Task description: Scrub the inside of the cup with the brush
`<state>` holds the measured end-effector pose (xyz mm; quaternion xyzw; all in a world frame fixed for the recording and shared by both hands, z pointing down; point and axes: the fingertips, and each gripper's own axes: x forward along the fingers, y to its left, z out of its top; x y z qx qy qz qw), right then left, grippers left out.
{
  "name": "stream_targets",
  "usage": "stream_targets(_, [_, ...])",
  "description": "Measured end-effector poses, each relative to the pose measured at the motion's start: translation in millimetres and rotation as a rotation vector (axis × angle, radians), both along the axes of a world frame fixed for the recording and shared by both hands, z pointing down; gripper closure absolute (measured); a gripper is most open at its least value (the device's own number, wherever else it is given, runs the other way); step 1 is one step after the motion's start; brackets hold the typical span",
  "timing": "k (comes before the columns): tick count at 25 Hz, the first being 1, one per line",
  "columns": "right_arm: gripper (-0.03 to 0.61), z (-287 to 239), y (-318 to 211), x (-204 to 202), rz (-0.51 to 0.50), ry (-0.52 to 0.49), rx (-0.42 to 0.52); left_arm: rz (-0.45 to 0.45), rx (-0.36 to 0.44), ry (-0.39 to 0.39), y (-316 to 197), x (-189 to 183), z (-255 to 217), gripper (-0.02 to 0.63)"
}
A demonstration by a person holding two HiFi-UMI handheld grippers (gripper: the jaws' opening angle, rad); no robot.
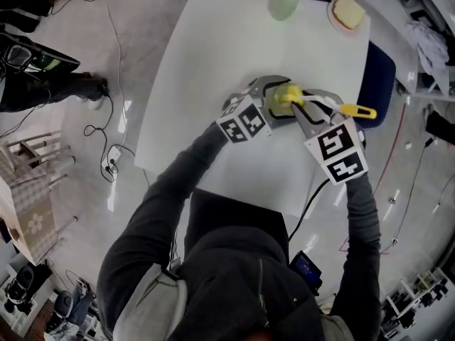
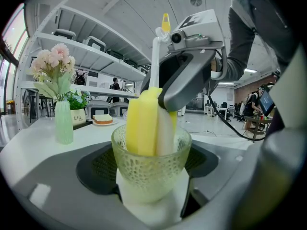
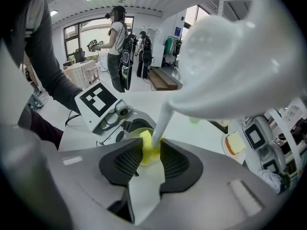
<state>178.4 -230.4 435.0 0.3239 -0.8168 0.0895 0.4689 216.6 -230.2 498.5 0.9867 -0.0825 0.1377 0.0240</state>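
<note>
A pale green textured glass cup (image 2: 151,176) (image 1: 276,106) stands between the jaws of my left gripper (image 2: 151,164) (image 1: 272,105), which is shut on it above the white table (image 1: 213,62). The brush's yellow sponge head (image 2: 144,123) (image 1: 290,93) (image 3: 147,151) is down inside the cup. Its white handle (image 3: 160,121) rises out to a yellow tip (image 2: 165,20) (image 1: 357,110). My right gripper (image 3: 149,150) (image 1: 304,112) is shut on that handle just above the cup's rim. The cup's bottom is hidden by the sponge.
At the table's far end stand a green vase of flowers (image 1: 282,2) (image 2: 63,121) and a plate with bread (image 1: 347,11) (image 2: 103,120) (image 3: 232,145). A blue chair (image 1: 377,77) is at the table's right edge. Cables (image 1: 106,133) lie on the floor at left. People (image 3: 117,42) stand in the background.
</note>
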Motion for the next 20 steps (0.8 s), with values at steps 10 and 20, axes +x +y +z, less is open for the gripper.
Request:
stream_targets(10, [0.463,2,8,1,0.019,-0.011,-0.012,-0.004,0.000,-0.003,0,0,0,0.221])
stream_targets(20, [0.466,7,5,-12,0.040,-0.040,-0.005,-0.005,-0.002,-0.001,0,-1,0,0.221])
